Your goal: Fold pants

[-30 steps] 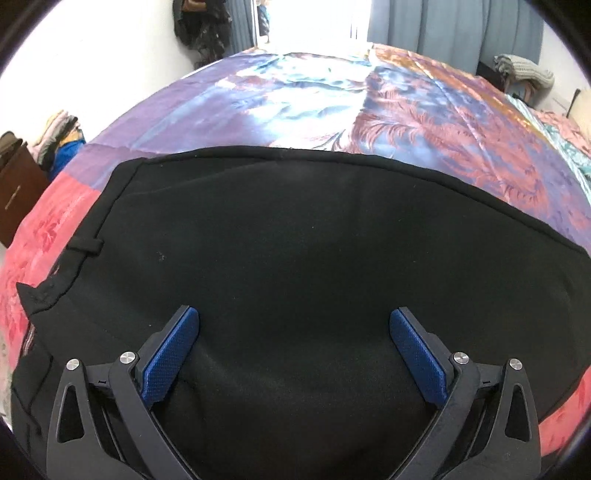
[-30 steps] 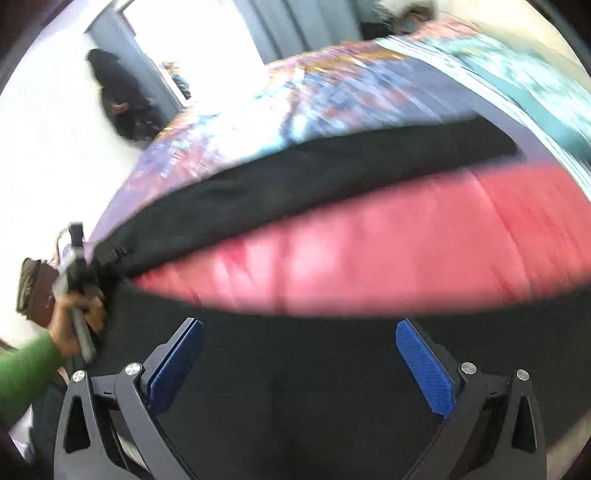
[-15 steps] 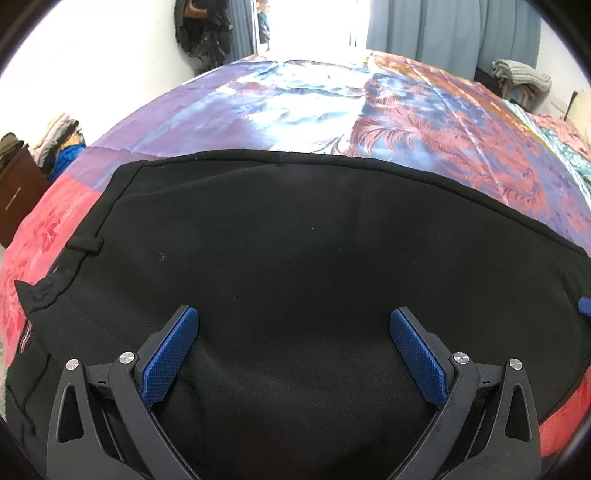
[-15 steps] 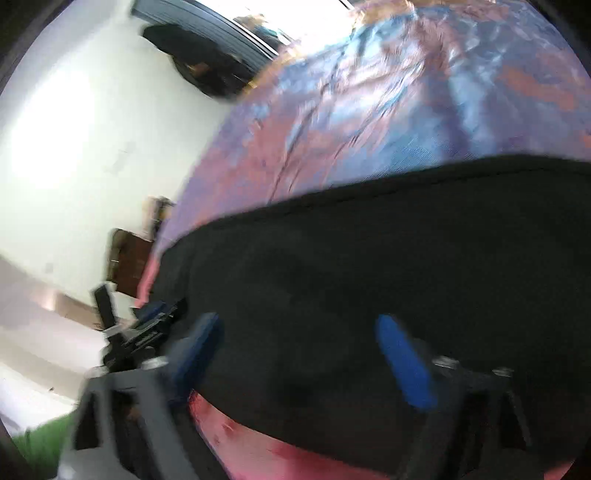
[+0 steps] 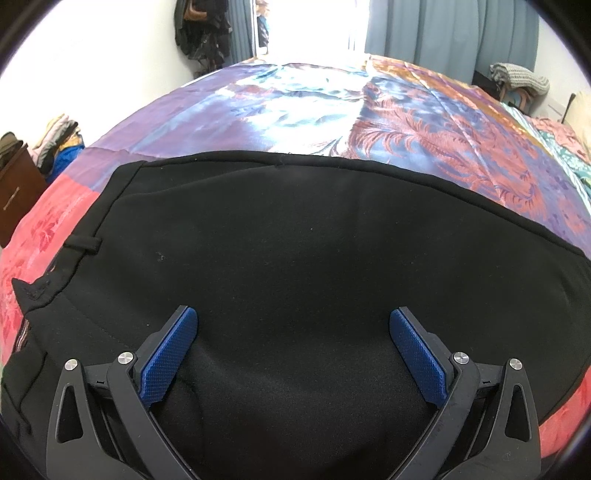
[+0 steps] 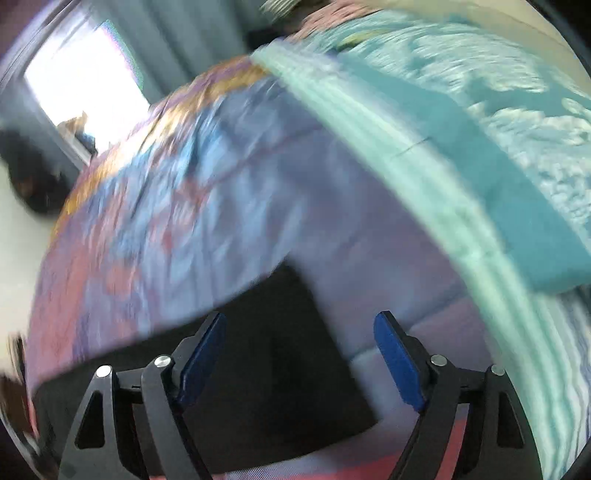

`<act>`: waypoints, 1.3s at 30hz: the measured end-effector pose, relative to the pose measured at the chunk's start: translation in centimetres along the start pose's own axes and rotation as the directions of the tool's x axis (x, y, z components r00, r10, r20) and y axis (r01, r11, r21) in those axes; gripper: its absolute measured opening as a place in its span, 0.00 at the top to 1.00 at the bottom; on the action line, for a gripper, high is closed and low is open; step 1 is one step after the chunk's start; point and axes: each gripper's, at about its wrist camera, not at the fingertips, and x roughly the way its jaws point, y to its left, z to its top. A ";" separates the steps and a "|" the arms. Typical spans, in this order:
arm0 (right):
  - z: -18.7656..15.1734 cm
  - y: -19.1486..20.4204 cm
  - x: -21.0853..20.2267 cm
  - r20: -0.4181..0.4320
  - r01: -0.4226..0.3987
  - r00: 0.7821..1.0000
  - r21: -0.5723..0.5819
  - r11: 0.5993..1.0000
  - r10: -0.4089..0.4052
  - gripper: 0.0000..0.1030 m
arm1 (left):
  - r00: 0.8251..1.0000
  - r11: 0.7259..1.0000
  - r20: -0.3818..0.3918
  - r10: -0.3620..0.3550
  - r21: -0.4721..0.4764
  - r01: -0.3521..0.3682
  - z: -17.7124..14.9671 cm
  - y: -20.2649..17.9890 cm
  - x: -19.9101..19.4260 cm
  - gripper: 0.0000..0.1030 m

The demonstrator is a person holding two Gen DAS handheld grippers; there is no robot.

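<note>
Black pants [image 5: 295, 258] lie flat on a colourful bedspread [image 5: 332, 110], with the waistband and a belt loop [image 5: 83, 243] at the left. My left gripper [image 5: 293, 328] is open and empty just above the cloth near the waist end. In the blurred right wrist view, the far end of the pants [image 6: 291, 350] shows as a black strip with a squared corner. My right gripper [image 6: 301, 332] is open and empty over that end.
The bedspread has red, purple, blue and teal patches [image 6: 517, 147]. Clothes hang on the wall [image 5: 199, 29] by a bright doorway. A brown cabinet [image 5: 14, 192] with piled clothes stands at the left. A folded blanket [image 5: 517, 75] sits at the back right.
My right gripper has swung fast along the pants, from the waist end towards the leg end. The left gripper has hardly moved.
</note>
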 end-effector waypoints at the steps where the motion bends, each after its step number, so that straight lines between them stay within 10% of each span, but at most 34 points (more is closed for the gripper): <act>1: 0.7 -0.2 -0.3 0.022 -0.012 1.000 0.006 1.000 0.011 0.13 | 1.000 1.000 0.000 0.001 0.001 -0.001 0.0 0.0 0.0 0.00; 8: 1.4 3.0 6.2 -0.245 0.110 0.960 -0.127 0.986 -0.138 0.15 | 1.000 1.000 -0.001 0.008 0.004 -0.008 0.0 -0.2 0.1 0.00; 10: 1.1 4.3 5.9 -0.212 0.111 0.965 -0.186 0.976 -0.151 0.40 | 1.000 1.000 -0.002 0.013 0.006 -0.013 0.1 -0.2 0.2 0.00; 12: 0.7 5.3 4.3 -0.196 0.052 0.976 -0.213 0.976 -0.094 0.87 | 1.000 1.000 -0.004 0.021 0.009 -0.021 0.1 -0.4 0.3 0.00; 18: -3.0 7.5 -5.9 -0.027 -0.031 0.999 -0.357 0.933 0.022 0.89 | 0.999 0.999 -0.017 0.032 0.011 -0.032 0.3 -0.6 0.3 0.00; 23: -13.4 8.3 -18.4 0.132 -0.075 0.980 -0.440 0.895 0.147 0.92 | 0.992 0.997 -0.098 0.081 0.011 -0.080 1.4 -1.0 0.3 0.00; 27: -24.1 8.0 -23.1 0.178 0.040 0.983 -0.445 0.895 0.045 0.92 | 0.976 0.985 -0.143 0.166 0.065 -0.158 2.4 -2.0 -2.0 0.01; 31: -30.9 4.9 -21.6 0.086 0.155 0.987 -0.326 0.933 -0.134 0.79 | 0.992 0.991 -0.072 0.103 0.092 -0.096 1.6 -1.9 -7.2 0.01; 33: -32.5 3.0 -20.4 -0.008 0.243 0.968 -0.227 0.943 -0.251 0.30 | 0.995 0.992 -0.055 0.083 0.096 -0.077 0.4 -1.4 -9.1 0.01; 34: -33.2 2.0 -20.8 -0.017 0.269 0.961 -0.165 0.949 -0.276 0.30 | 0.996 0.993 -0.048 0.073 0.096 -0.068 -0.3 -1.0 -10.0 0.01; 39: -34.6 1.7 -27.7 0.232 0.245 0.940 0.044 0.968 -0.249 0.13 | 0.997 0.992 -0.040 0.063 0.111 -0.058 -5.4 1.2 -12.1 0.01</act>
